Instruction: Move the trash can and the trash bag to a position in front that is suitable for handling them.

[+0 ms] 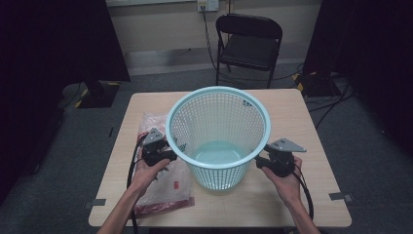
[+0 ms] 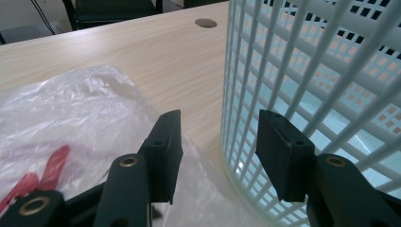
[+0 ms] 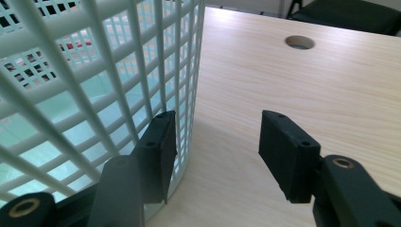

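A pale turquoise lattice basket (image 1: 218, 103) stands upright in the middle of the wooden table (image 1: 287, 109). My left gripper (image 1: 168, 148) sits at the basket's left side, over a clear plastic bag (image 1: 163, 187) with red print. Its jaws stand open, one over the bag (image 2: 85, 109), the other against the basket wall (image 2: 302, 71). My right gripper (image 1: 263, 160) is at the basket's right side, low near the base. It is open too, with the left jaw beside the lattice wall (image 3: 94, 94) and the other over bare wood.
A black folding chair (image 1: 249, 41) stands behind the table. Cables run along the floor at the right. A round cable hole (image 3: 300, 42) is in the tabletop past the right gripper. Dark curtains hang on both sides.
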Tool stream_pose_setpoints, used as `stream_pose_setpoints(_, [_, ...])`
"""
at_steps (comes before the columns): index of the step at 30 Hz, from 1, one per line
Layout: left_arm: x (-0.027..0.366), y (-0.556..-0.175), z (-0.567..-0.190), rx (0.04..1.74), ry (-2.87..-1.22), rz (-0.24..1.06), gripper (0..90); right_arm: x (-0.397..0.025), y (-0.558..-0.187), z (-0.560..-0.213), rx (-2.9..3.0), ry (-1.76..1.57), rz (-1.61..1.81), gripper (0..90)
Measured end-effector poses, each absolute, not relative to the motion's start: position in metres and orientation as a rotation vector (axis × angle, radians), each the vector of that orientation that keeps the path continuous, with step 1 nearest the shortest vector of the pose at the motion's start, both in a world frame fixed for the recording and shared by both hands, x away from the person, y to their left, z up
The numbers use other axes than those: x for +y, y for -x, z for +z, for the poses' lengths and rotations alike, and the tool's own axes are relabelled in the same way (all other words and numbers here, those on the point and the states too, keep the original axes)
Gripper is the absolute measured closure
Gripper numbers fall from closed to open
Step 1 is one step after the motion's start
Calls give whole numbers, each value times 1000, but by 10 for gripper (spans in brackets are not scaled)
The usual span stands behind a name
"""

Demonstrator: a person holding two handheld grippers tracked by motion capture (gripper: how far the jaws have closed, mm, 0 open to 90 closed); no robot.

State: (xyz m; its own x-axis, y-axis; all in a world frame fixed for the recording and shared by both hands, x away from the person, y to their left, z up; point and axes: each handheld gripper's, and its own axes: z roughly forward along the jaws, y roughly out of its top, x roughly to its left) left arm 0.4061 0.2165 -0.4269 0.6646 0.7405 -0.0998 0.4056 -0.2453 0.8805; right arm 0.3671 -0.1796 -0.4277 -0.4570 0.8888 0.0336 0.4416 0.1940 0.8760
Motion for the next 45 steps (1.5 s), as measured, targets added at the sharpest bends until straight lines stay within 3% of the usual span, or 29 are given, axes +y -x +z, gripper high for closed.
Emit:
stream_pose_setpoints(9, [236, -389, -428, 913, -1856, 369, 470, -171, -360, -429, 2032, -1197, 1235, 433])
stream_pose_setpoints(13, [246, -395, -430, 919, -1847, 356, 340, -173, -366, -430, 2034, -1202, 1239, 345])
stream_pose_setpoints(20, [300, -419, -434, 1066, -1851, 408, 271, -185, -373, -453, 2101, -1217, 1148, 284])
stream_pose_setpoints(28, [354, -461, -458, 1256, -1801, 444, 256, -194, -384, -485, 2161, -1300, 1035, 250])
stream_pose_setpoints(32, [367, -480, -469, 1321, -1862, 478, 240, -194, -386, -492, 2180, -1318, 991, 239])
stream_pose_setpoints(37, [371, -492, -484, 1396, -1852, 490, 232, -194, -387, -497, 2198, -1310, 977, 234])
stream_pose_setpoints(39, [369, -494, -489, 1426, -1834, 435, 223, -193, -387, -497, 2196, -1301, 962, 231])
stream_pose_setpoints(45, [359, -497, -494, 1430, -1907, 507, 242, -193, -386, -499, 2180, -1295, 975, 228])
